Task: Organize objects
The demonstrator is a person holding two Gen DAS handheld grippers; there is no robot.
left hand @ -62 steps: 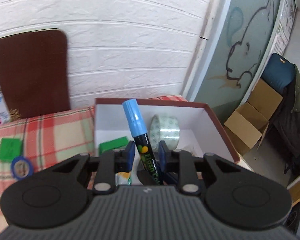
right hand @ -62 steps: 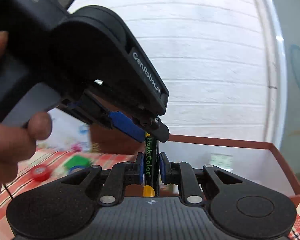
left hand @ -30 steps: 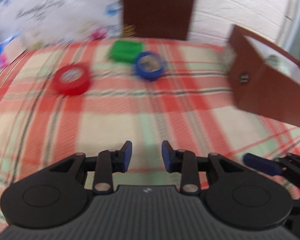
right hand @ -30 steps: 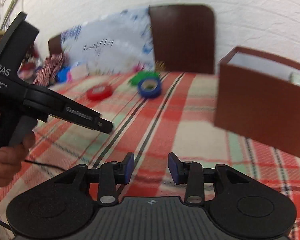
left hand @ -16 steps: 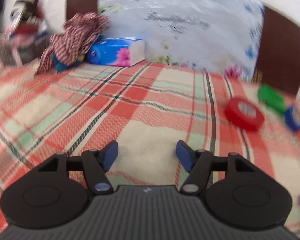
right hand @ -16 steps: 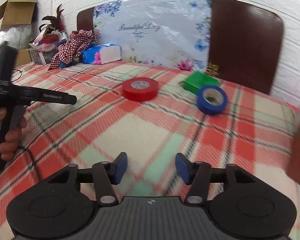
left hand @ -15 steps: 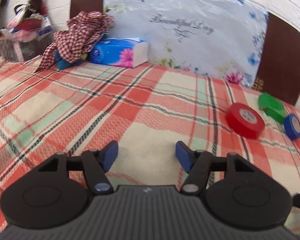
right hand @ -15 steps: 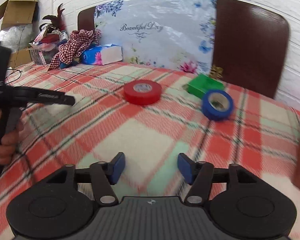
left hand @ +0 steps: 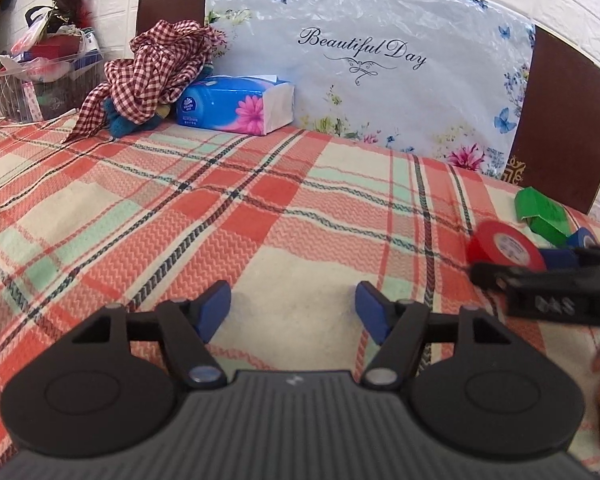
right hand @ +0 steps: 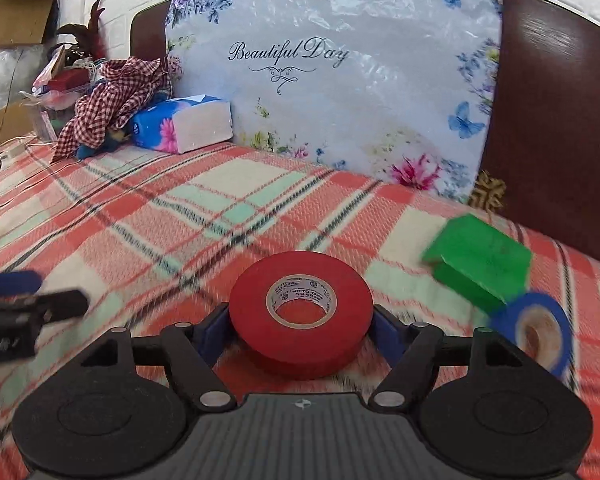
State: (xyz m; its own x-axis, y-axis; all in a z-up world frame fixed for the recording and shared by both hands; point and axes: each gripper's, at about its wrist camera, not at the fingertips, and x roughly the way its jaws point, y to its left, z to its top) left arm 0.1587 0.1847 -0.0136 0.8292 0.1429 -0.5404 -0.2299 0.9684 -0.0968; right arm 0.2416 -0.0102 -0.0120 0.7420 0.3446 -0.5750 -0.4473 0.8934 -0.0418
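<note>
Where plaid cloth (right hand: 148,216) spreads, red tape roll (right hand: 302,312) between spread right gripper (right hand: 300,330); left gripper (left hand: 293,310) likewise spread.

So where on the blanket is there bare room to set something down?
The wide plaid stretch between the tissue pack, the left gripper and the red tape is bare. Crowded on the right: red tape, green box, blue tape.
</note>
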